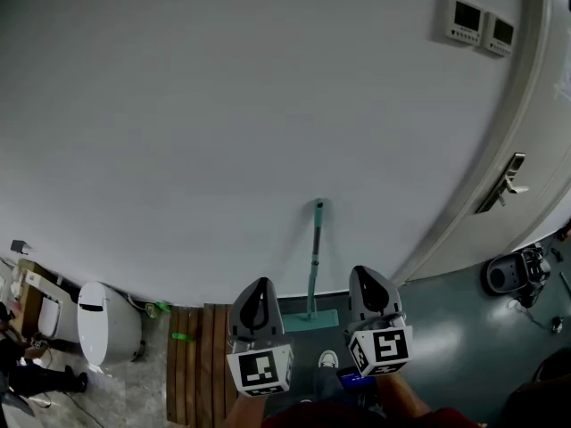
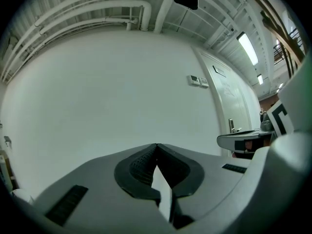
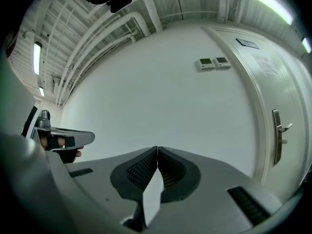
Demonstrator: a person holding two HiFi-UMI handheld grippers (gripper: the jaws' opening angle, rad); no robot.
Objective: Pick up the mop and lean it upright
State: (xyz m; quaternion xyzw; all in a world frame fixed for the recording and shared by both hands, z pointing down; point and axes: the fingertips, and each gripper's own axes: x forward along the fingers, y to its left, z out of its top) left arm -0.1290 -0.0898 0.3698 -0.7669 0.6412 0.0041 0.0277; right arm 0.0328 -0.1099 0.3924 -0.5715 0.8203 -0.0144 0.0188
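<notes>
The mop point(image 1: 314, 261) stands upright against the white wall point(image 1: 223, 123), its teal handle running down to a teal head point(image 1: 310, 320) on the floor. My left gripper point(image 1: 258, 291) and right gripper point(image 1: 369, 280) are held side by side in front of it, one on each side of the mop head, both apart from it. Both are shut with nothing between the jaws. In the left gripper view the left gripper point(image 2: 156, 145) points at the bare wall; in the right gripper view the right gripper point(image 3: 157, 148) does the same. The mop does not show in either gripper view.
A white door point(image 1: 535, 150) with a lever handle point(image 1: 507, 182) stands at the right, two wall control panels point(image 1: 473, 20) above it. A wooden slat mat point(image 1: 201, 364) and a white toilet point(image 1: 107, 324) lie at the lower left. My shoe point(image 1: 328, 360) rests by the mop head.
</notes>
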